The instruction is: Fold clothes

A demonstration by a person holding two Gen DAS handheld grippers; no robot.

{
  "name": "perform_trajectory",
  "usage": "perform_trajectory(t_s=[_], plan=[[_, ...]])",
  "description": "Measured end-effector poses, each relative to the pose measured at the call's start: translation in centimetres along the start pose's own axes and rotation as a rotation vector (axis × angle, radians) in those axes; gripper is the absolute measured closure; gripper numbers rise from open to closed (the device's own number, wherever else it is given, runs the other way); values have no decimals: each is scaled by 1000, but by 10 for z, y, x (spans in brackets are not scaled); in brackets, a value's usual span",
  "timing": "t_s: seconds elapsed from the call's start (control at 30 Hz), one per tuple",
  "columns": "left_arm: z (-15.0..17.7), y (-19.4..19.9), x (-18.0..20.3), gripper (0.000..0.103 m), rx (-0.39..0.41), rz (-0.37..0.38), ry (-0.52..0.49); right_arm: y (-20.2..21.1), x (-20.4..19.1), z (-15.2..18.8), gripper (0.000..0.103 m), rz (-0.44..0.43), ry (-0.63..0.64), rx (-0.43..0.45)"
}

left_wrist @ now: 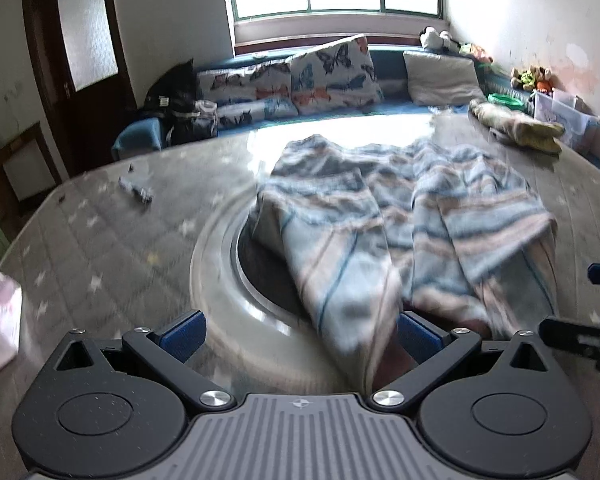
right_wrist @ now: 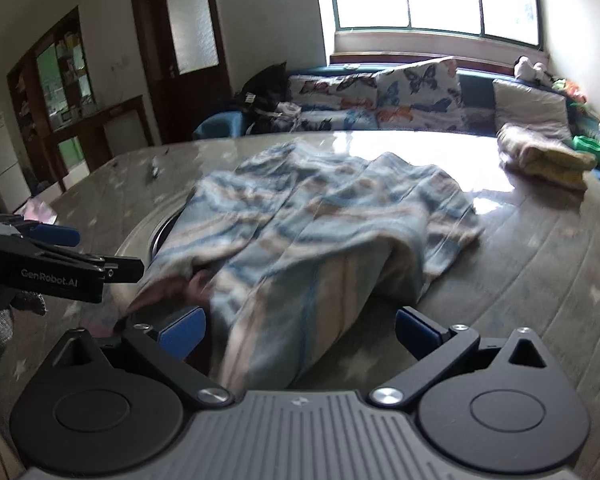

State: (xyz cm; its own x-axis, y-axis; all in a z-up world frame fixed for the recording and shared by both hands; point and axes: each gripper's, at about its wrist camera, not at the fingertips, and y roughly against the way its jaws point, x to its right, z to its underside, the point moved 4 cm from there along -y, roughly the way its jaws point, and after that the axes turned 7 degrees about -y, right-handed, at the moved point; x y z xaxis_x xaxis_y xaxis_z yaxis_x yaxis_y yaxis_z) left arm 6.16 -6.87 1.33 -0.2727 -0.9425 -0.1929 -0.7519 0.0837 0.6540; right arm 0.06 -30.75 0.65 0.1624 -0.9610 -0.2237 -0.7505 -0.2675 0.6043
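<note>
A blue, white and tan striped garment [left_wrist: 364, 216] [right_wrist: 300, 216] lies rumpled and spread on the grey quilted table [left_wrist: 100, 248] [right_wrist: 540, 264]. Its near hem reaches in between the fingers of both grippers. My left gripper [left_wrist: 300, 334] is open, its blue pads [left_wrist: 184, 332] wide apart, with the cloth's edge lying by the right pad, not clamped. My right gripper [right_wrist: 300, 332] is open too, and the cloth runs between its pads [right_wrist: 418, 334]. In the right wrist view the left gripper [right_wrist: 60, 264] shows at the left edge. The images are blurred.
A round metal-rimmed inset [left_wrist: 220, 264] in the table lies partly under the garment. A folded grey and yellow pile [left_wrist: 516, 124] [right_wrist: 544, 156] sits at the far right. A small dark object [left_wrist: 136, 192] lies far left. A sofa with butterfly cushions [left_wrist: 332, 72] stands behind.
</note>
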Motion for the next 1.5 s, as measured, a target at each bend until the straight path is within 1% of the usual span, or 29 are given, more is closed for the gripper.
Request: perform_trajectory(t_s=[0.1,0.17,0.23,0.3,0.37,0.43,0.47,0.53,0.57,0.63,0.67,0.7,0.73,0.77,0.8,0.83,0.9,0.97,1.03,1.1,1.17,1.2,1.23,1.3,1.33,1.5], plan=[[-16,-14,4,1,26,25,-25,-6,11,-19,11,10,-37,13],[-25,-27,10,6,34,61,-48,-13,19,-31,15,3,-67,10],[-32,-40,16,16,37,95,-70,-21,22,-41,24,-2,-79,8],[-35,-54,20,22,21,122,-93,-33,21,-51,28,-2,-78,0],[-35,-65,24,25,6,148,-126,-42,17,-57,32,-8,-64,-9],[-30,-68,28,32,0,169,-156,-56,10,-62,36,-20,-44,-28],[-28,-69,29,33,-2,179,-169,-66,6,-63,37,-25,-30,-44],[-24,-72,31,46,-7,197,-189,-82,-1,-62,45,-19,-8,-75],[-22,-73,30,49,-12,202,-187,-90,-4,-62,46,-15,3,-90],[-20,-74,27,59,-15,214,-177,-105,-7,-60,52,-5,11,-118],[-18,-73,25,61,-13,219,-174,-113,-7,-58,53,5,12,-133],[-18,-73,24,65,-11,223,-171,-120,-5,-55,58,20,13,-145],[-17,-73,22,71,-9,225,-168,-126,-3,-53,64,32,13,-155],[-17,-72,21,73,-7,226,-164,-127,-2,-52,68,38,12,-158],[-18,-72,19,74,-4,225,-158,-128,0,-51,76,44,11,-159],[-19,-71,18,74,-2,224,-153,-127,2,-50,81,51,9,-157],[-21,-70,18,71,4,225,-147,-125,4,-51,88,61,-1,-153],[-21,-70,21,71,7,225,-155,-123,5,-52,88,59,-6,-154],[-21,-70,24,71,8,223,-167,-124,2,-52,79,49,-9,-154],[-21,-70,27,71,10,222,-179,-126,-1,-51,73,49,-1,-156],[-21,-70,30,71,11,221,-191,-133,-6,-48,72,72,32,-144],[-20,-71,30,73,10,220,-195,-136,-8,-47,72,86,51,-137],[-19,-73,30,79,5,219,-196,-138,-11,-47,73,104,75,-125],[-17,-74,28,85,0,219,-193,-141,-13,-47,74,125,102,-110],[-16,-74,27,88,3,221,-185,-142,-13,-48,74,126,101,-105],[-14,-67,20,92,22,225,-148,-144,-1,-56,75,105,7,-91]])
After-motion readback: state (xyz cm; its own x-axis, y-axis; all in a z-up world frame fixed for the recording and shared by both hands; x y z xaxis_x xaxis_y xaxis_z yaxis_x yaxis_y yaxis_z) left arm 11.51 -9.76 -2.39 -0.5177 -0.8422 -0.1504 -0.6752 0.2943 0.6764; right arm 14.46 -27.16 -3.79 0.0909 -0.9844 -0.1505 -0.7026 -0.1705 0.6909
